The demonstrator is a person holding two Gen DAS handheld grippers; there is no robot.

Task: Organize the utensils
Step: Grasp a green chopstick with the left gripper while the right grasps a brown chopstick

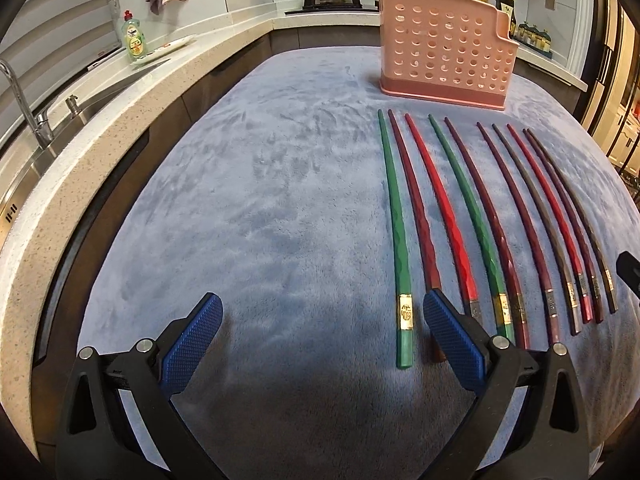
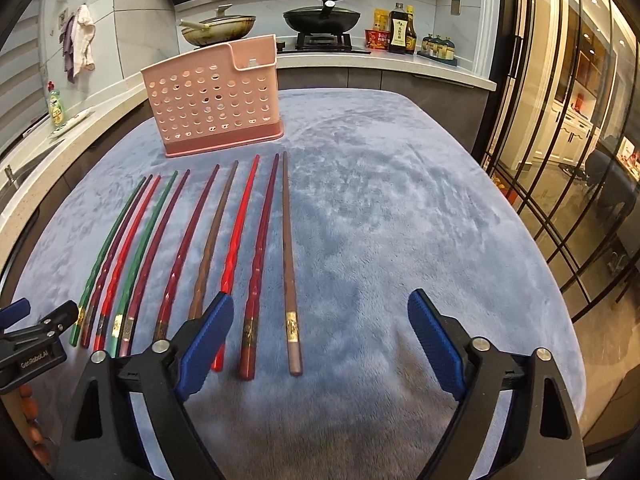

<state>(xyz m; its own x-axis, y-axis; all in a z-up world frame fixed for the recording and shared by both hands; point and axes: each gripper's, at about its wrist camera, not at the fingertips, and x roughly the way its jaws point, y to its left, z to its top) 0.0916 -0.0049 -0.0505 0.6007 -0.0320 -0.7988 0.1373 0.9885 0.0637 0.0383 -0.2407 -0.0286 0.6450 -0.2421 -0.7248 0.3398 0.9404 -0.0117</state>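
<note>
Ten chopsticks [image 2: 224,264] lie side by side in a row on the blue cloth [image 2: 400,220] that covers the table, thin tips toward the far edge, thick banded ends toward me. By colour I count two green, two bright red, four dark red and two brown. Their long axes run away from me toward the pink holder [image 2: 218,104], the only one, which stands upright just beyond the tips, nearer the far edge.

My right gripper [image 2: 320,332] hangs over the near ends at the right of the row, spread wide and holding nothing. The brown chopstick [image 2: 289,256] and the dark red one beside it lie in the gap between its fingers, untouched, and the left finger covers the end of a bright red one.

My left gripper [image 1: 320,332] is also spread and empty, at the left end of the row. The outermost green chopstick [image 1: 396,232] lies between its fingers. Each hand is nearest its own end of the row, so I judge a pinch across the thick ends comes next.
</note>
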